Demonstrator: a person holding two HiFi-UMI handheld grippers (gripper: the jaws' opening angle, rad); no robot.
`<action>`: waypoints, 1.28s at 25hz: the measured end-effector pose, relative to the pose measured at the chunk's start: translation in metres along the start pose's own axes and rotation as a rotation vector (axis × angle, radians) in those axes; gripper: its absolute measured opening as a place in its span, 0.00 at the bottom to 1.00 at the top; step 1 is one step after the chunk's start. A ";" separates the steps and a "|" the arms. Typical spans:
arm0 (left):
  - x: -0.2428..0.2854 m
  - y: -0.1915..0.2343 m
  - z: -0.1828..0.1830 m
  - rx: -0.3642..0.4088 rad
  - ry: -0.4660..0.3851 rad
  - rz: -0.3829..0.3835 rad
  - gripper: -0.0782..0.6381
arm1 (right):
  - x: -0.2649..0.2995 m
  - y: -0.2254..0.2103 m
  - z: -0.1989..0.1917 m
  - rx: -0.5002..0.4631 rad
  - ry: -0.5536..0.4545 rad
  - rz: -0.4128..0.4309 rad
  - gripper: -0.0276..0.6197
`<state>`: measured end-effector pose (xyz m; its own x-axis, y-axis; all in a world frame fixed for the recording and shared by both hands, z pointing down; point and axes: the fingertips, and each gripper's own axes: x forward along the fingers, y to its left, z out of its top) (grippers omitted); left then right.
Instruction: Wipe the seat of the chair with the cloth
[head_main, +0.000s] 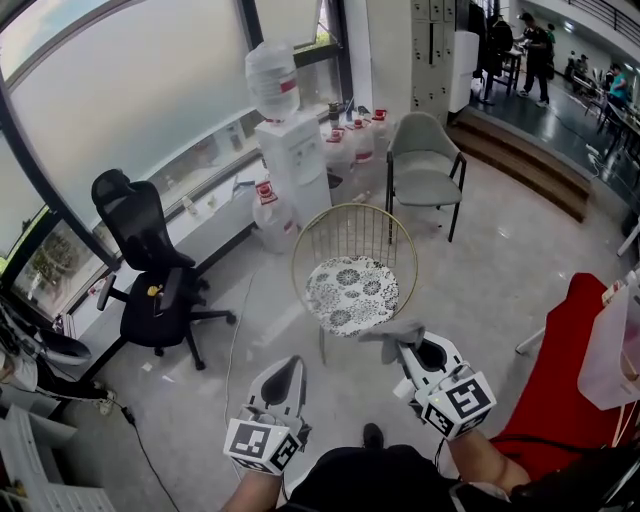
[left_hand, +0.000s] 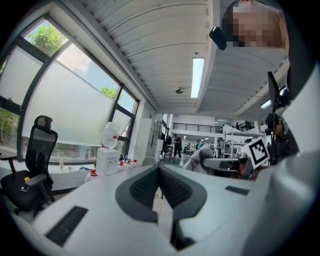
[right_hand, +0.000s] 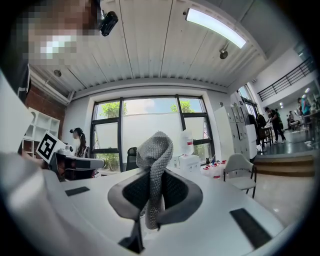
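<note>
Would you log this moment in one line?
right gripper: shut on cloth | left gripper: shut, empty | cloth short of chair seat

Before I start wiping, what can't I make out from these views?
- Dirt on the patterned seat: in the head view it is too small and lost in the print.
- The seat itself is absent from both gripper views, which look out across the room.
- Lower end of the cloth: hidden between the right gripper jaws. The head view shows only a bunch.
- Gap between cloth and seat: unreadable from above.
</note>
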<state>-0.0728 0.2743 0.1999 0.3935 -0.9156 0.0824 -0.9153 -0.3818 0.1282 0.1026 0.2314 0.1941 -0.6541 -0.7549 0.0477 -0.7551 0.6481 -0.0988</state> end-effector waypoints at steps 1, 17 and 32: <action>0.005 0.000 0.001 -0.001 0.003 0.003 0.12 | 0.002 -0.004 0.001 0.000 0.000 0.003 0.09; 0.057 -0.008 0.000 0.029 0.041 0.047 0.12 | 0.033 -0.063 -0.008 0.044 0.011 0.054 0.09; 0.115 0.044 0.003 -0.002 0.028 -0.006 0.12 | 0.095 -0.083 -0.006 0.030 0.024 0.007 0.09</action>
<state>-0.0683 0.1517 0.2116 0.4009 -0.9096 0.1093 -0.9129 -0.3866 0.1312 0.1031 0.1069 0.2133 -0.6604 -0.7476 0.0706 -0.7492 0.6496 -0.1291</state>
